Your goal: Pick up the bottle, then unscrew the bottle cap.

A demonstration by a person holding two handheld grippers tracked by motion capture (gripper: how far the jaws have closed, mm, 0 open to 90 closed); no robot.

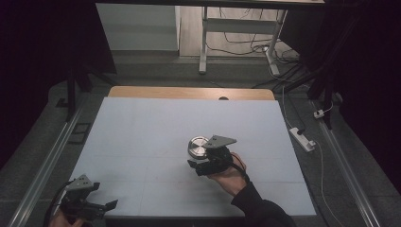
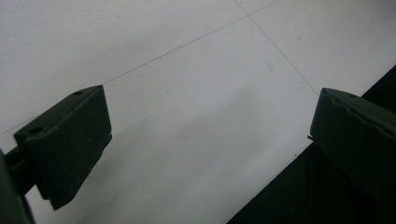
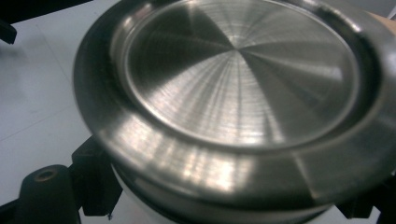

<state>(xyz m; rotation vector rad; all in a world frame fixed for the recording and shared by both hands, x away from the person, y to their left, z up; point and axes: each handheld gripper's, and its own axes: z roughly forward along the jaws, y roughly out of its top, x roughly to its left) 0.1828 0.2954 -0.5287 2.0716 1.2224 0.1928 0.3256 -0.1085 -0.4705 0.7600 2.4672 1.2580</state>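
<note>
Brushed steel, close against the right gripper's camera, is the lid face of a round metal container: fine turned rings fan out from its centre, a shallow recess sits inside a broad bevelled rim, and a paler body shows beneath the rim. From above, the container stands near the middle of the bench, slightly right of centre, with the right gripper brought in from the near side. Its black jaws flank the lower body at both sides, but whether they already press on it cannot be told. Judging by the smooth, hard, curved wall, a good hold would call for centring the jaws across the widest part, below the overhanging rim, and closing squarely so the piece does not squirt sideways. The bench surface is a matte pale sheet crossed by thin seams. At the near left corner the left gripper hovers idle, jaws spread wide over bare surface.
</note>
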